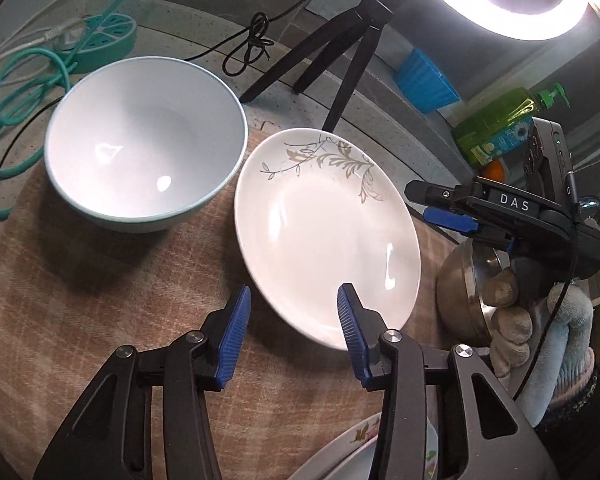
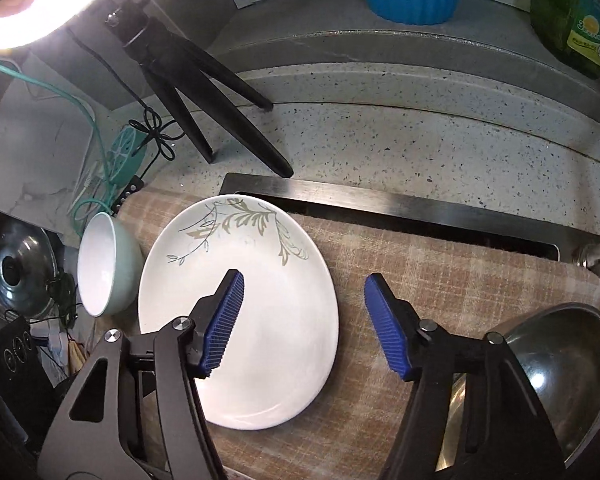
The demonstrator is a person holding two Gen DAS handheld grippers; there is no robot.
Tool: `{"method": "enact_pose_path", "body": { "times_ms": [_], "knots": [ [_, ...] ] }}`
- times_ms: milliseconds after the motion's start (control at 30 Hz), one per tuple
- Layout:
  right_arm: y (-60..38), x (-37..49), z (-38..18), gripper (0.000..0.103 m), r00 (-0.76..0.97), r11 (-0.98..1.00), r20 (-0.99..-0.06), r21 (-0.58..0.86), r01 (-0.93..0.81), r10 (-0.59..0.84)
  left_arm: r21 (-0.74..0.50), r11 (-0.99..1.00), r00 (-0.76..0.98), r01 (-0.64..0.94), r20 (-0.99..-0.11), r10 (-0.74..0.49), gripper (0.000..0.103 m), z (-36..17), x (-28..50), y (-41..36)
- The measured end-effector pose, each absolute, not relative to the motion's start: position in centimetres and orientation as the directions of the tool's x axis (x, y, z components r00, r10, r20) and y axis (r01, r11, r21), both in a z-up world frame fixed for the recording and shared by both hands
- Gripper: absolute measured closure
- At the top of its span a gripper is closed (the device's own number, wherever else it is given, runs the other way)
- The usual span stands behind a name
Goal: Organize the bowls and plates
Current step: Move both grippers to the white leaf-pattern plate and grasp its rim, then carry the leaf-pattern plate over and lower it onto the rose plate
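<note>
The plate (image 1: 320, 236) lies flat on the checked cloth (image 1: 112, 312), just right of the bowl (image 1: 144, 148); from the left wrist, the left gripper (image 1: 296, 312) hangs released, its fingers (image 1: 236, 328) straddling the plate's near rim, probably lining up a grasp. From the right wrist, the right gripper (image 2: 304, 320) is likewise released over the plate's (image 2: 236, 312) right edge, grasping nothing; the cloth (image 2: 440, 264) covers a speckled counter (image 2: 400, 144) beside a steel bowl (image 2: 560, 364).

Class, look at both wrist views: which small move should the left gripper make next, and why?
Probably ease the left gripper down until its open jaws straddle the plate's near rim, then close. One finger already hangs over the plate, the other over the cloth beside it, and neither pad presses on the rim yet.
</note>
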State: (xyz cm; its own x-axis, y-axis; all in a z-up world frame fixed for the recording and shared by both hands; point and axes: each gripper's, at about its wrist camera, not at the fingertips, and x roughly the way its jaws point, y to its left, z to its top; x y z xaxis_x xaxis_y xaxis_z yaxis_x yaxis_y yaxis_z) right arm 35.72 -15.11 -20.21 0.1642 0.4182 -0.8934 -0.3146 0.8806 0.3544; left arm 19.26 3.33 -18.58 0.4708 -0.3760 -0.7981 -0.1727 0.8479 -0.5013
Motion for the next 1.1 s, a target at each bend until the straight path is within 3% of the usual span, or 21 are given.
{"method": "enact_pose_path", "body": {
  "times_ms": [200, 267, 400, 633, 833, 1100],
  "knots": [
    [-13.9, 36.3, -20.3, 0.046, 0.168, 0.879, -0.907, 0.306, -0.365, 0.386, -0.506, 0.842, 0.466, -0.188, -0.8, -0.377, 0.066, -19.3, 19.7, 3.5],
    [-13.6, 36.5, -20.4, 0.054, 0.154, 0.871, -0.907, 0.313, -0.379, 0.393, -0.501, 0.845, 0.466, -0.188, -0.803, -0.372, 0.069, -19.4, 19.8, 3.5],
    [-13.1, 37.0, -21.0, 0.058, 0.149, 0.873, -0.918, 0.285, -0.395, 0.367, -0.498, 0.846, 0.463, -0.192, -0.806, -0.37, 0.071, -19.6, 20.0, 3.6],
    [-12.1, 37.6, -22.3, 0.074, 0.125, 0.872, -0.933, 0.26, -0.415, 0.338, -0.493, 0.846, 0.457, -0.203, -0.812, -0.363, 0.078, -20.2, 20.3, 3.9],
    [-11.1, 37.2, -22.7, 0.076, 0.123, 0.87, -0.954, 0.192, -0.454, 0.275, -0.489, 0.848, 0.451, -0.204, -0.816, -0.362, 0.081, -20.6, 20.6, 4.0],
    [-11.6, 37.0, -22.7, 0.087, 0.122, 0.874, -0.958, 0.181, -0.452, 0.261, -0.457, 0.868, 0.446, -0.193, -0.829, -0.338, 0.081, -20.7, 21.0, 3.7]
  ]
}}
